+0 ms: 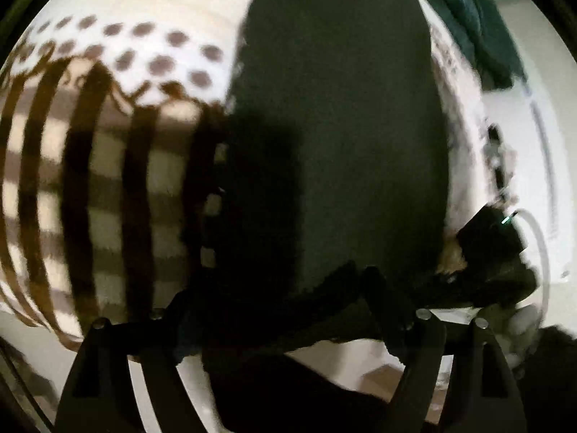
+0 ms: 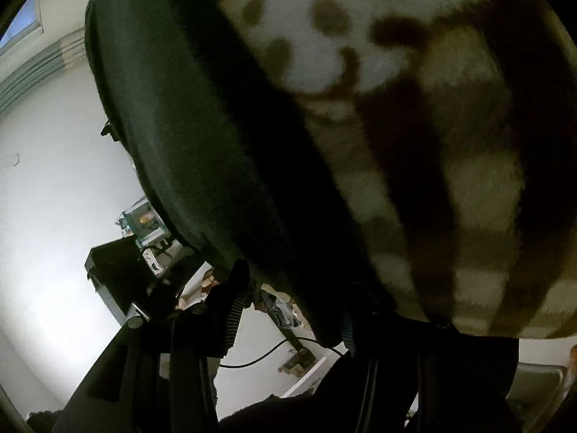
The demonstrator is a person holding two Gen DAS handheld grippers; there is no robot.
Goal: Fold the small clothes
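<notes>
A dark green garment (image 1: 342, 126) lies flat on a cream cover with brown stripes and dots (image 1: 108, 180). Its near edge runs between the fingers of my left gripper (image 1: 277, 288), which stand wide apart and open. The fingers are dark and blur into the cloth. In the right wrist view the same garment (image 2: 180, 126) crosses the frame diagonally over the patterned cover (image 2: 432, 180). My right gripper (image 2: 288, 310) is open. The garment's edge rests near its teal-padded finger (image 2: 346, 332), while the ribbed pad (image 2: 234, 321) stands clear of the cloth.
A teal cloth (image 1: 468, 18) lies bunched at the far right of the cover. A black device with a green light (image 1: 487, 241) sits at the garment's right side. Beyond the edge are a black stand with boxes (image 2: 144, 238), a white wall and a floor cable (image 2: 270, 355).
</notes>
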